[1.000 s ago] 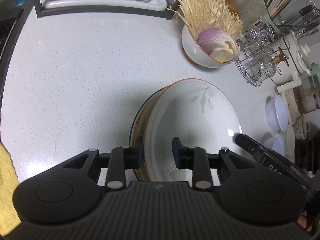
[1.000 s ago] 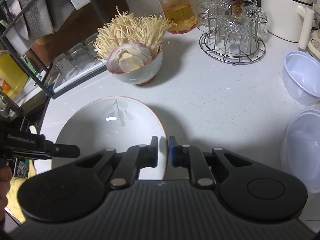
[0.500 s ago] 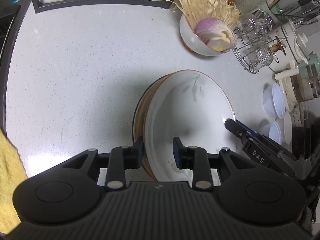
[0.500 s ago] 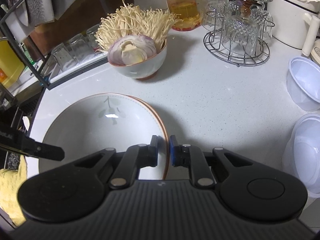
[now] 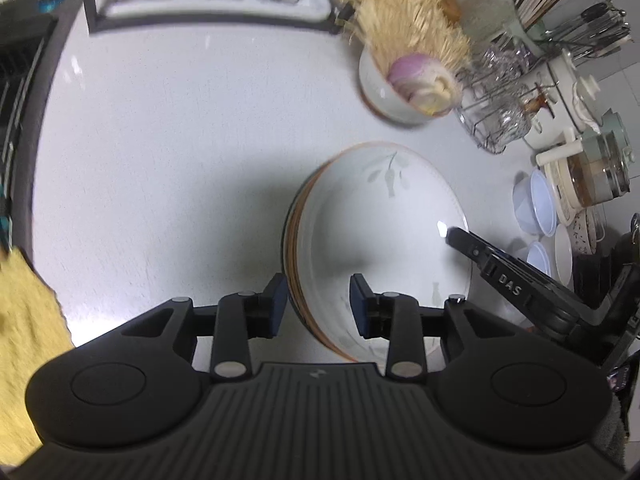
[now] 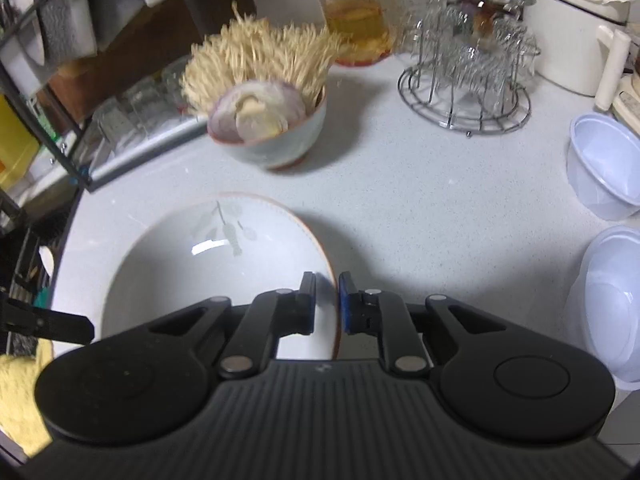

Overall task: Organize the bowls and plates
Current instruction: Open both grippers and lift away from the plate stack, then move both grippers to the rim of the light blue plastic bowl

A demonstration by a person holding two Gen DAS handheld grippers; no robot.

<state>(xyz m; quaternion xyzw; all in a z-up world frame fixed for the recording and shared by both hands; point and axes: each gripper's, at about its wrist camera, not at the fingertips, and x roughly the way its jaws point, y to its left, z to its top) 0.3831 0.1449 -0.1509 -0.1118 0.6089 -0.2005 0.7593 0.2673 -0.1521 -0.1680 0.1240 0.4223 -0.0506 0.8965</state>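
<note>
Right claw (image 6: 327, 304) — down-tilted (plate-rim (image 6: 334, 300) clamped)

Premises: a domestic kitchen. A white speckled table (image 6: 420, 208) carries cooking and serving ware. Ahead of the tongs stands a bowl of enoki mushrooms and cut onion (image 6: 272, 120); behind it, a red-lidded jar (image 6: 354, 12). Right of that, a wire rack of upturned glasses (image 6: 466, 80). Far right in the left view, a holder of chopsticks (image 5: 536, 0).
</note>
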